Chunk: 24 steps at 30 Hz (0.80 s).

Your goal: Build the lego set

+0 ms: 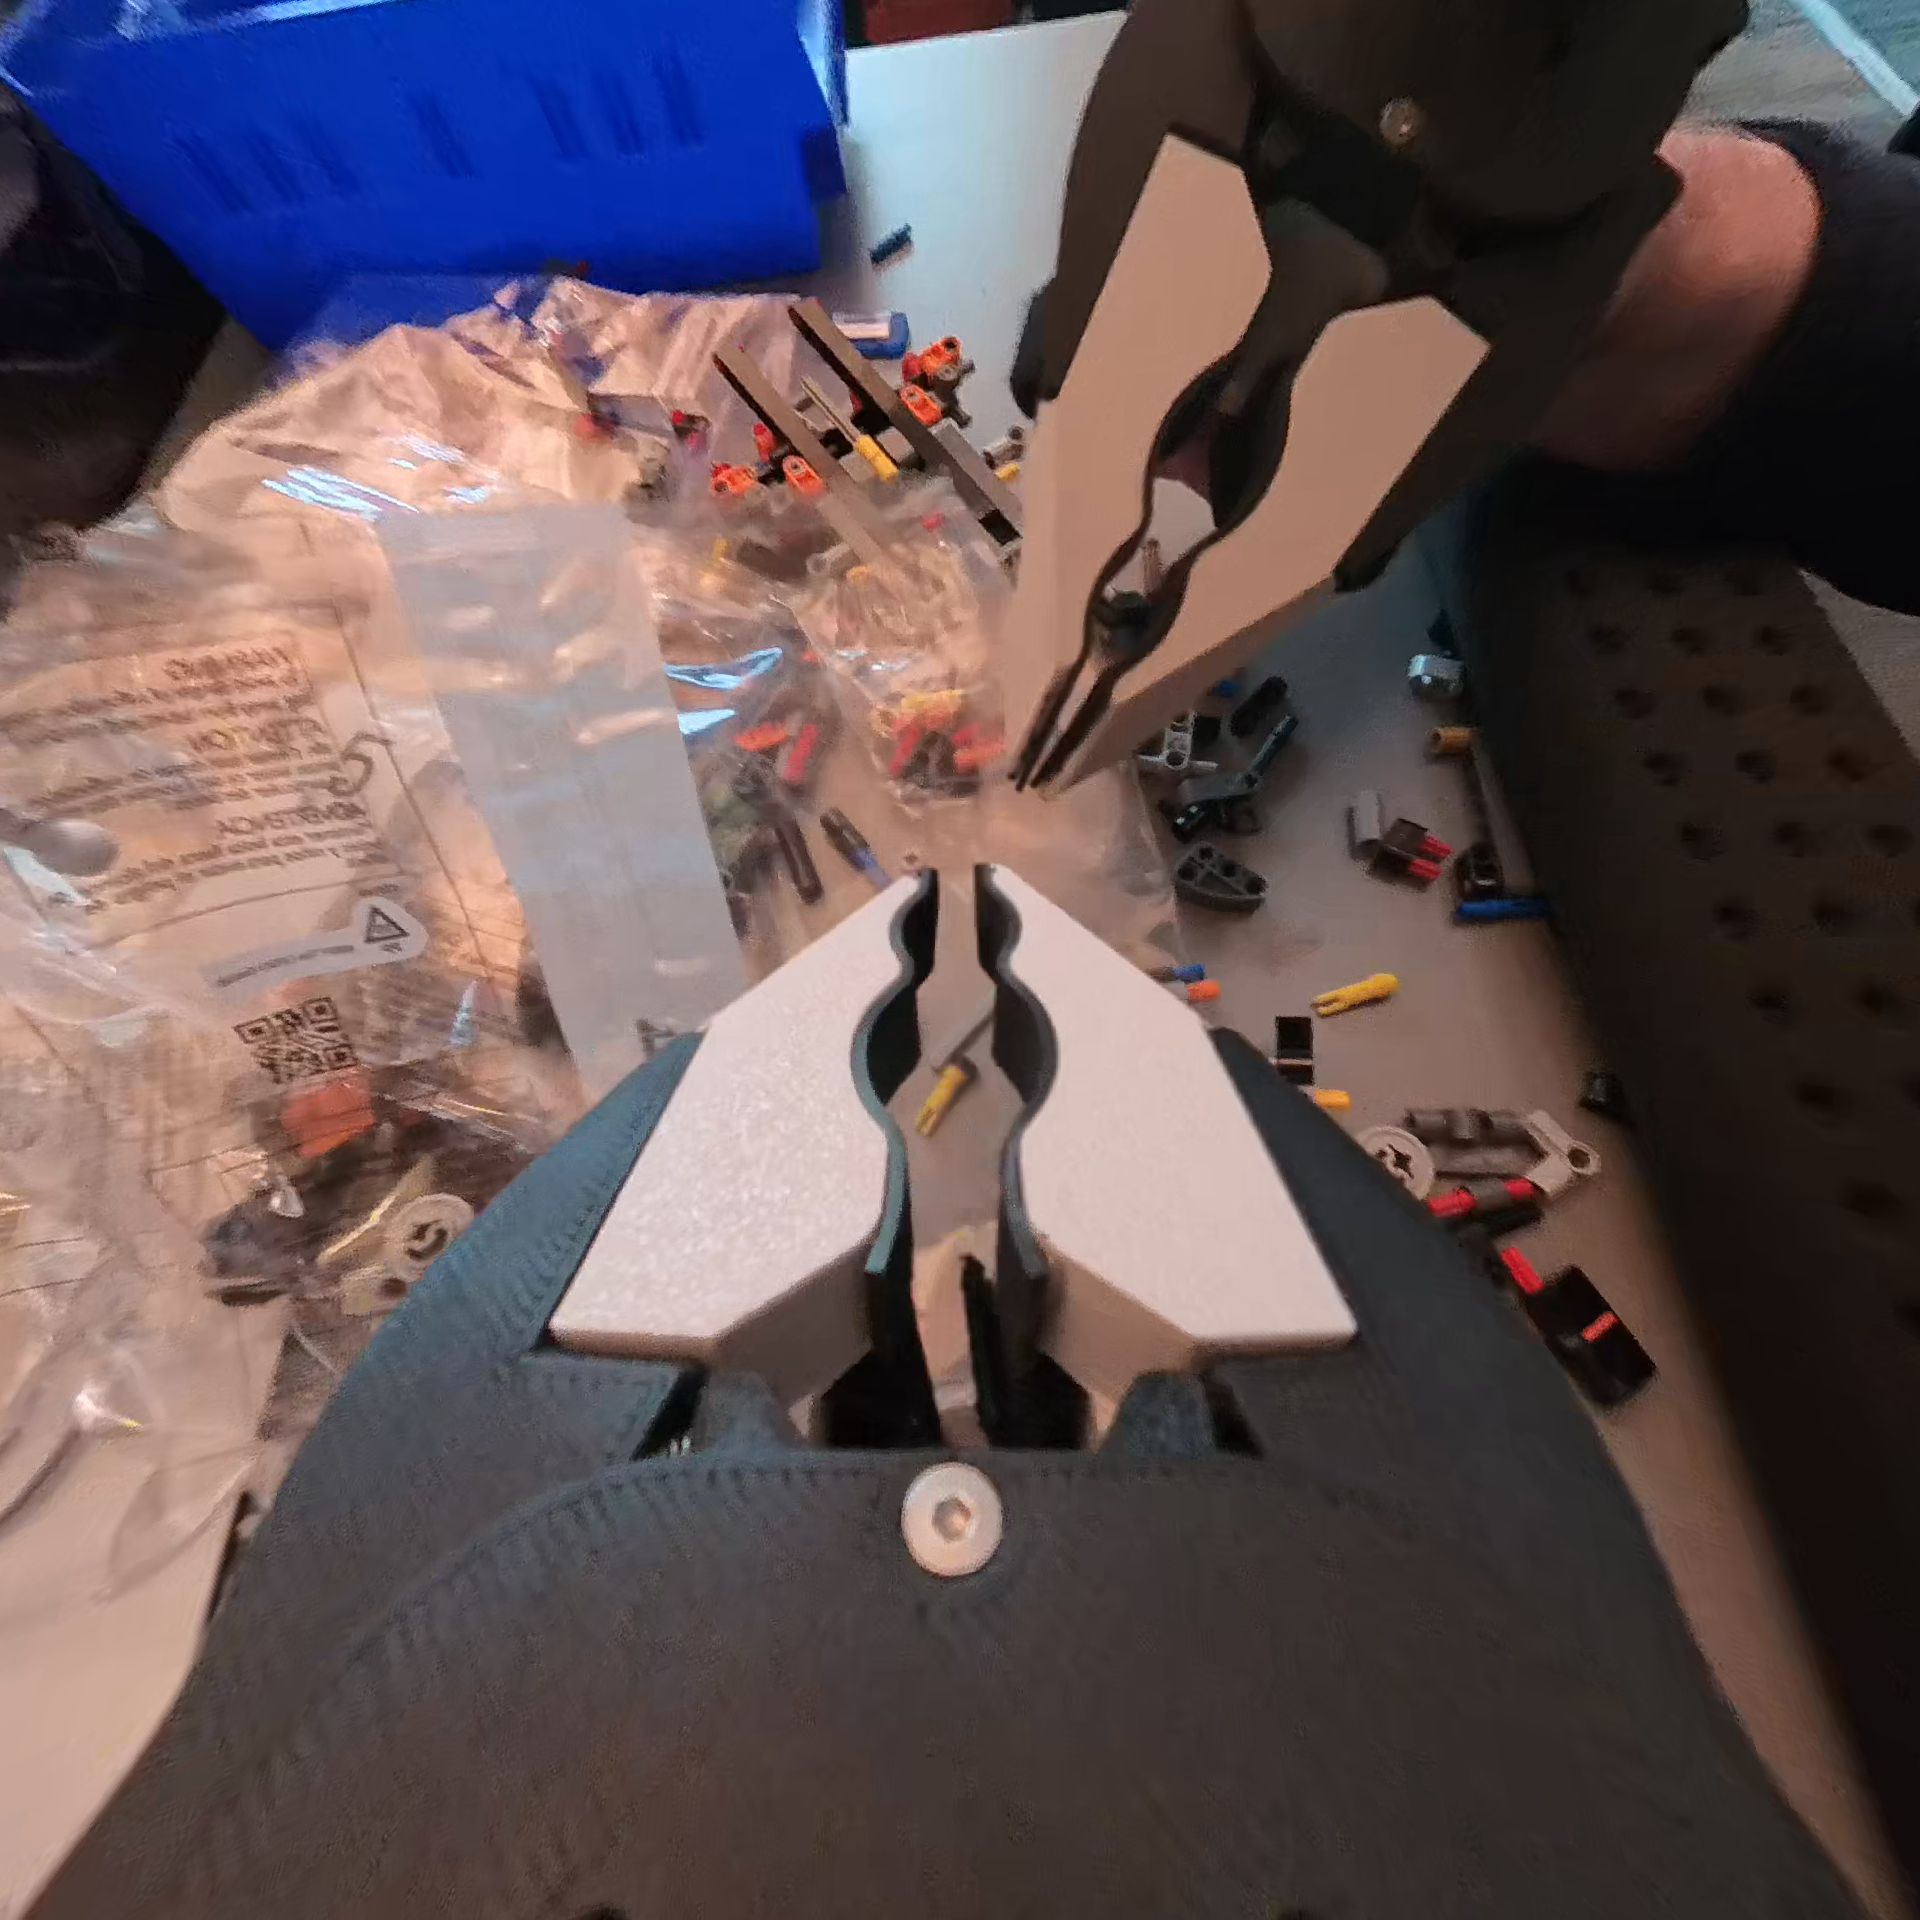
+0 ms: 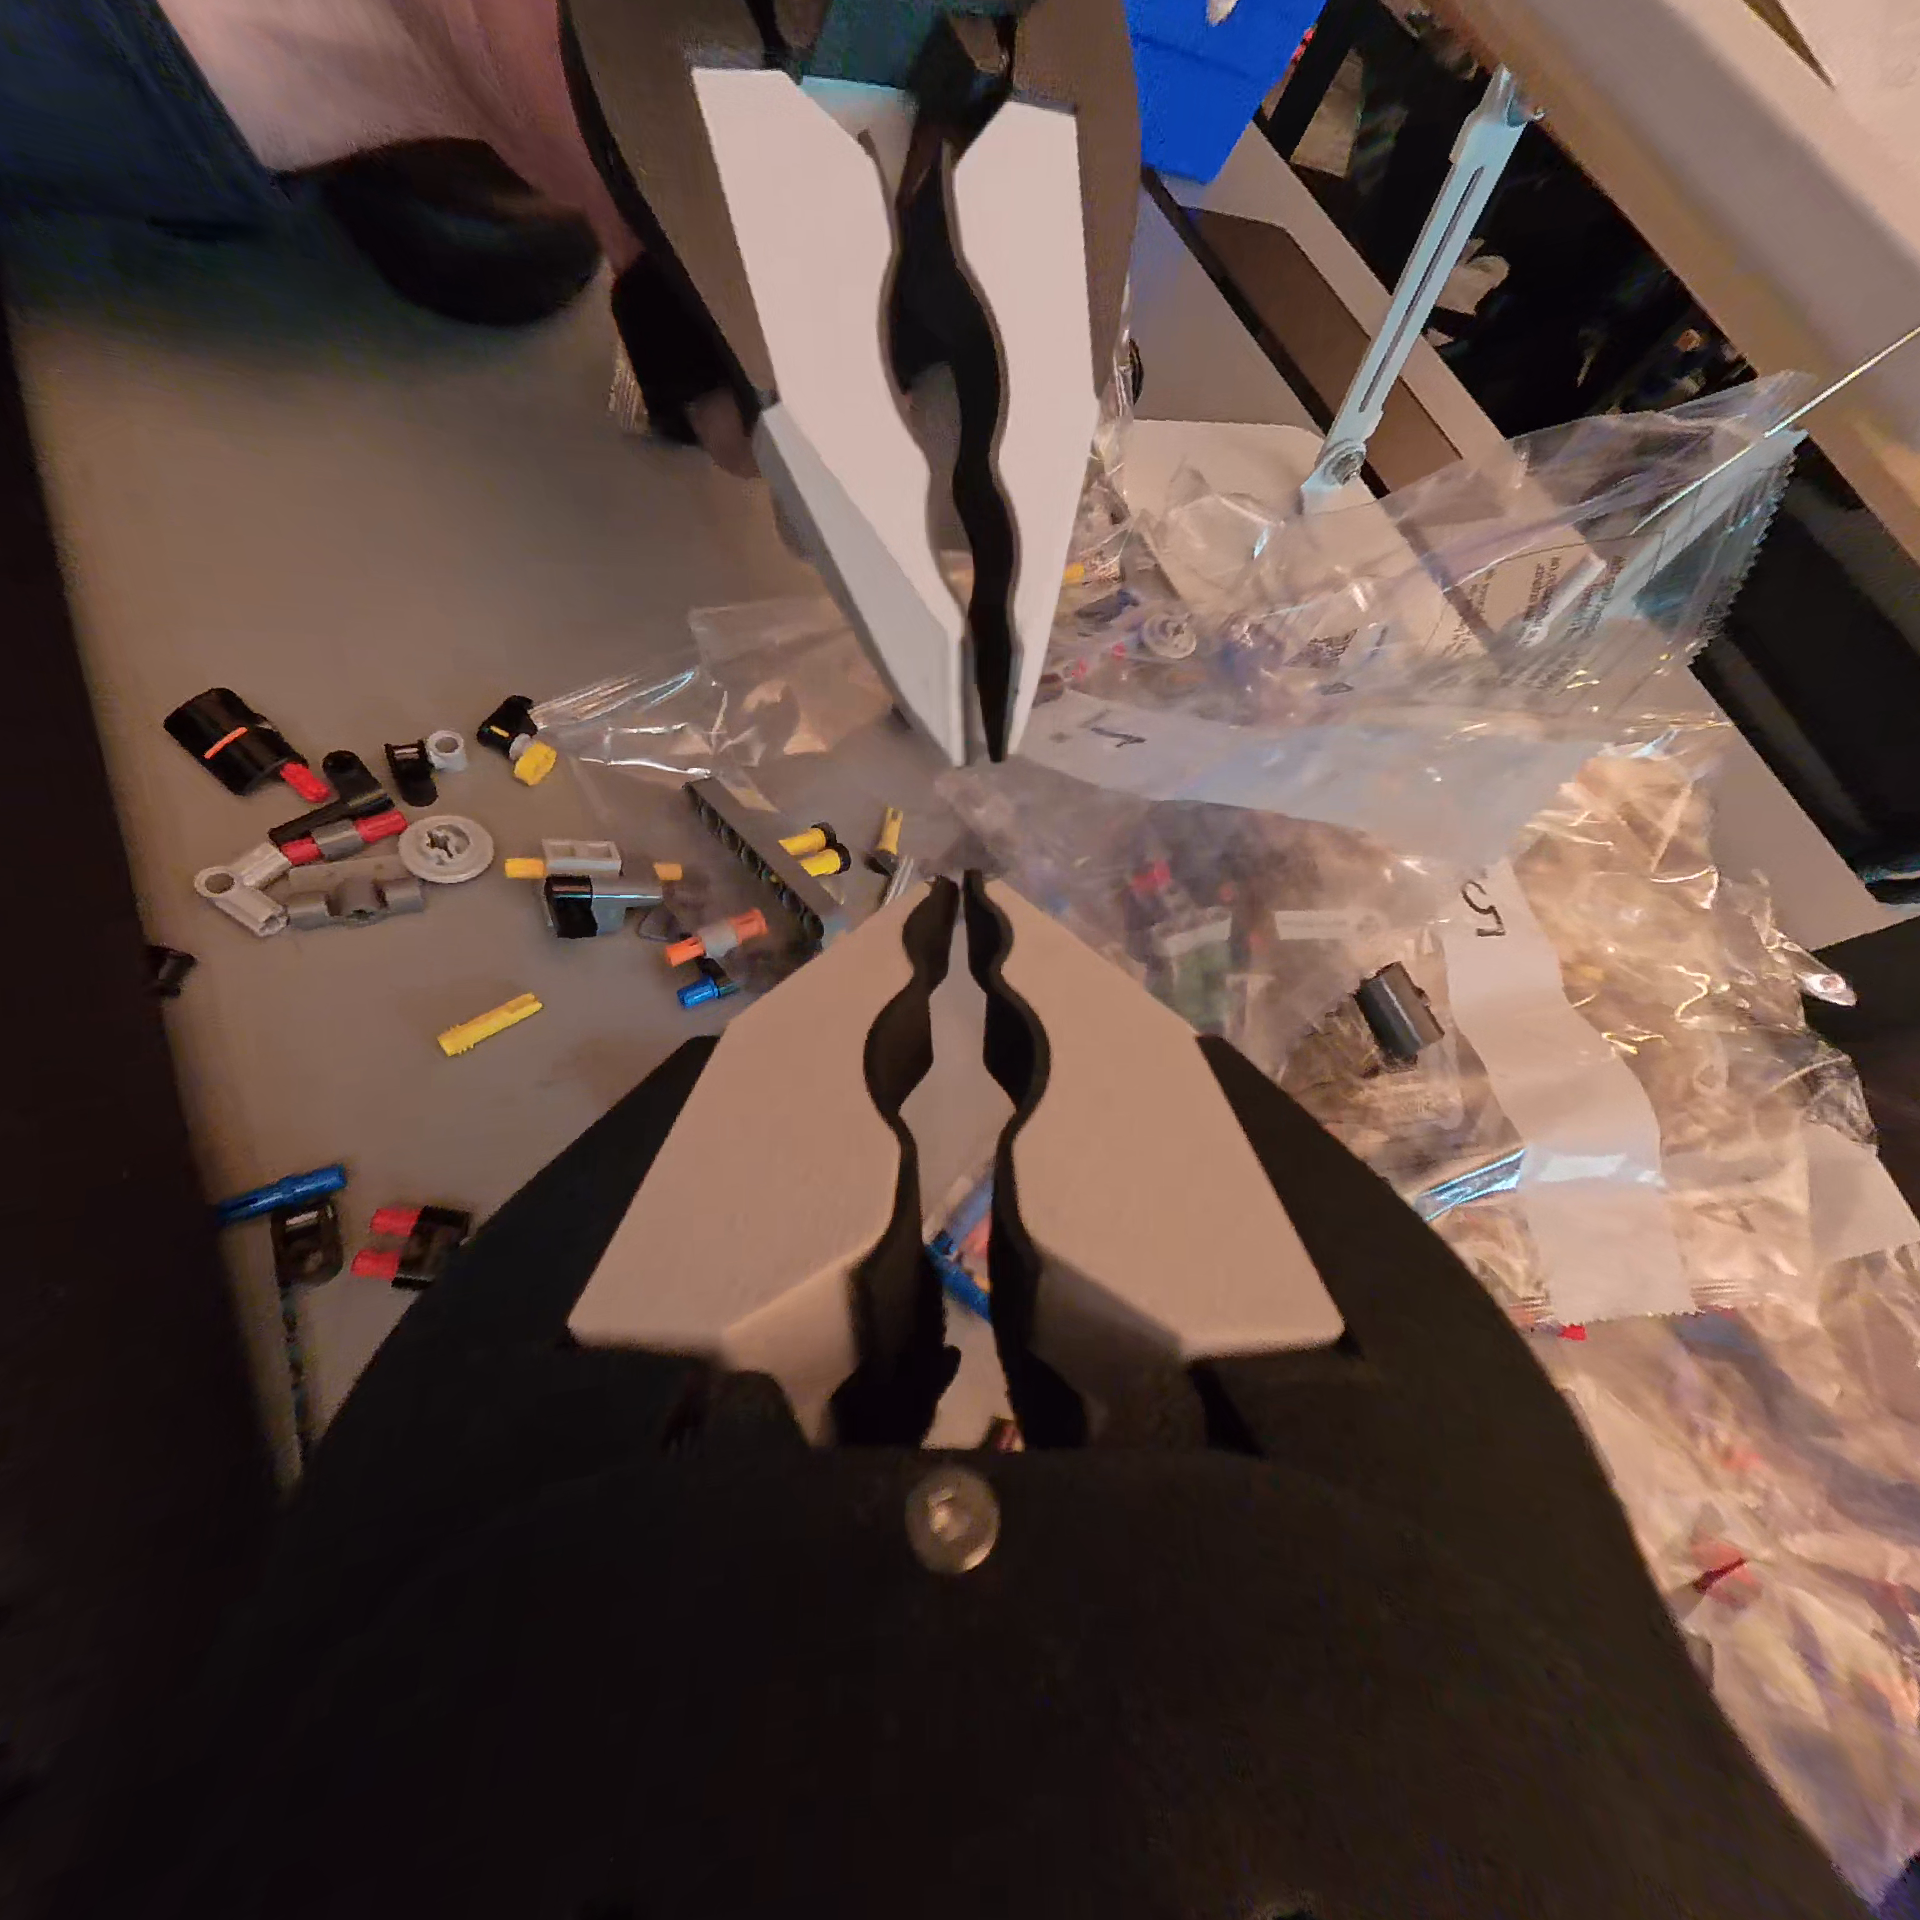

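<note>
My left gripper (image 1: pixel 956 875) is nearly shut, its tips at the crumpled corner of a clear plastic bag (image 1: pixel 1049 831) of Lego parts. My right gripper (image 1: pixel 1034 779) comes in from the upper right, shut on the same corner. In the right wrist view my right gripper (image 2: pixel 956 883) and the left gripper (image 2: pixel 982 756) meet tip to tip, and the bag (image 2: pixel 1195 769) bunches between them. A partly built frame of long dark beams with orange connectors (image 1: pixel 873 436) lies beyond. Loose parts lie on the grey table: a beam with yellow pins (image 2: pixel 764 852), a grey pulley (image 2: pixel 447 847), a yellow axle (image 2: pixel 488 1023).
Several more clear bags of parts (image 1: pixel 260 831) cover the left of the table and also show in the right wrist view (image 2: pixel 1558 1039). A blue bin (image 1: pixel 436 156) stands at the back. A black perforated board (image 1: pixel 1714 831) borders the table's right side. A person's hand (image 1: pixel 1714 312) holds the right gripper. My two grippers' fingertips are within a few centimetres of each other. The yellow axle (image 2: pixel 488 1023) sits 11 cm or so from the ends of my right fingers. It turns up in the left wrist view (image 1: pixel 1354 997) as well. The grey pulley (image 2: pixel 447 847) is about 12 cm from both grippers' fingertips.
</note>
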Each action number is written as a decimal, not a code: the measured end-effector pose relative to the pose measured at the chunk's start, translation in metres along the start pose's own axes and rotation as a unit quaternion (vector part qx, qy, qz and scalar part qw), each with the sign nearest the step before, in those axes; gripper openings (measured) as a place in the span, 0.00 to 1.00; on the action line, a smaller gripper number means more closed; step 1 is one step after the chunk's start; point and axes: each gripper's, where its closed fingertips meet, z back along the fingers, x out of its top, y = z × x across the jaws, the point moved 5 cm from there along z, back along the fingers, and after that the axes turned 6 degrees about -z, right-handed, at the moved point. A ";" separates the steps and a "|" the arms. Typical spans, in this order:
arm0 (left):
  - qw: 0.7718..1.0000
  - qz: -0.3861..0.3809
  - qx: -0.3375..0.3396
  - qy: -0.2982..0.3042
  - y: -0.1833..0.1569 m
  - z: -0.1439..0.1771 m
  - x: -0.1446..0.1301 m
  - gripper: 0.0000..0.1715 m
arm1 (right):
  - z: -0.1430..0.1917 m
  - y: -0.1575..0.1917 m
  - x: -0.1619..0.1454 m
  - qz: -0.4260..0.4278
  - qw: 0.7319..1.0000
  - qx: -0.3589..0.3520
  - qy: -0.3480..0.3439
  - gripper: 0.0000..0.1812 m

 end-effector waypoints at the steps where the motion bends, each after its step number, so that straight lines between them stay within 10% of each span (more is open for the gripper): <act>1: 1.000 0.001 -0.012 0.008 -0.003 0.001 -0.002 0.05 | -0.001 0.000 -0.001 -0.001 1.000 0.001 0.003 0.00; 13: 0.985 -0.021 -0.086 0.149 -0.031 -0.018 -0.030 0.13 | -0.007 0.003 -0.008 -0.001 1.000 0.012 0.028 0.00; 24: 0.985 -0.033 -0.068 0.154 -0.024 -0.021 -0.035 0.04 | -0.008 0.004 -0.009 -0.001 0.999 0.018 0.033 0.00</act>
